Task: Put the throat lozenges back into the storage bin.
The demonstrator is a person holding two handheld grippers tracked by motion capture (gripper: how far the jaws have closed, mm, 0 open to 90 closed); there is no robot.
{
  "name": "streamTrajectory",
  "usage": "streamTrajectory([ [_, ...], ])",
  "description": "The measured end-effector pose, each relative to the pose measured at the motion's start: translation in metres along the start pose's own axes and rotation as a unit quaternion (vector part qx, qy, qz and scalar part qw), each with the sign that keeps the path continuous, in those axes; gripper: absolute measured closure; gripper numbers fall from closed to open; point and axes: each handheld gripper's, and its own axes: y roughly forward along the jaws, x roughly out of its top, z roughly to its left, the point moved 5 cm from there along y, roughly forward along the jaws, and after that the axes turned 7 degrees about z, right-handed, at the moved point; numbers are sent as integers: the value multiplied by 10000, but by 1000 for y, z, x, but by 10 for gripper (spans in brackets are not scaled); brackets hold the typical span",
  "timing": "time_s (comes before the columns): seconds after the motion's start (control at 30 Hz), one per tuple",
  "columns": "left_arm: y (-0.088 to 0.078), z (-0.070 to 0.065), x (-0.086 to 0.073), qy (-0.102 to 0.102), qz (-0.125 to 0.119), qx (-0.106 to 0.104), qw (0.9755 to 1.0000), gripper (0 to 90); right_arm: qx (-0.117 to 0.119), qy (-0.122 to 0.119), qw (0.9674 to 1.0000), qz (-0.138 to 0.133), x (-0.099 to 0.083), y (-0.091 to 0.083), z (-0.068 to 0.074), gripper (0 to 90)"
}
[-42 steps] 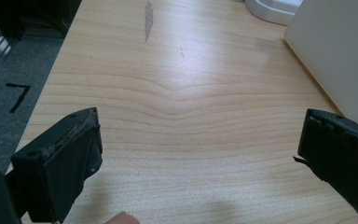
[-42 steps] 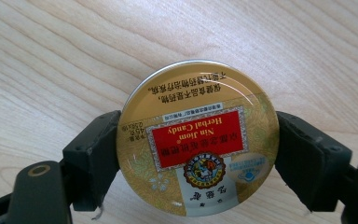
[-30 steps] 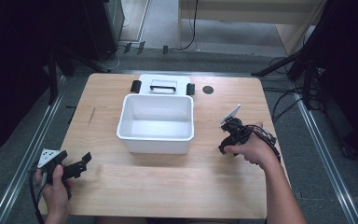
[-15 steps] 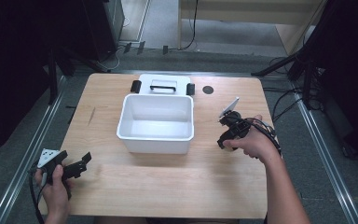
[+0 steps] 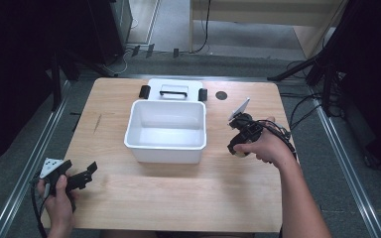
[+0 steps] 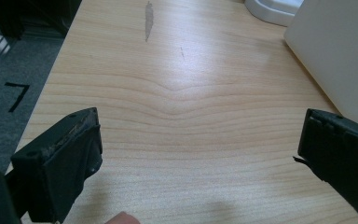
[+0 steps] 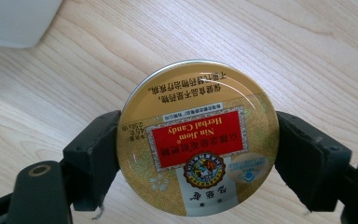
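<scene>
Tin (image 7: 198,140): a round gold candy tin with a red label, clamped by its rim between the two jaws of the right tool (image 7: 198,154), lid facing that tool's camera. In the high view the right tool (image 5: 241,133) is held off the tabletop (image 5: 178,193), just beside the right wall of the white bin (image 5: 166,130), with the hand (image 5: 263,148) behind it.

The left tool (image 6: 200,154) has its jaws spread wide with nothing between them, only bare wood ahead; the bin's wall lies off to its right and the lid's (image 6: 272,9) edge farther on. In the high view the left tool (image 5: 72,176) rests near the tabletop's near left corner, well apart from the bin.

Beyond the bin, the lid (image 5: 173,90) with its black clips lies flat, and a small dark disc (image 5: 221,95) sits to its right.

Risks, as I judge them: the grip is on a smooth, curved metal edge at two narrow spots, so the tin could pivot or squirt out if the tool tilts or jolts. If the tin is bound for the bin, crossing its wall too low could knock the tin loose or shove the light bin. Letting go from high up would let it bounce or land on edge.
</scene>
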Motion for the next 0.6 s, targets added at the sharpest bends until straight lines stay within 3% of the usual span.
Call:
streamTrajectory([
  [0.6, 0, 0, 0, -1, -9, -13, 10000, 0, -55, -48, 9999, -118, 14, -28, 2, 209],
])
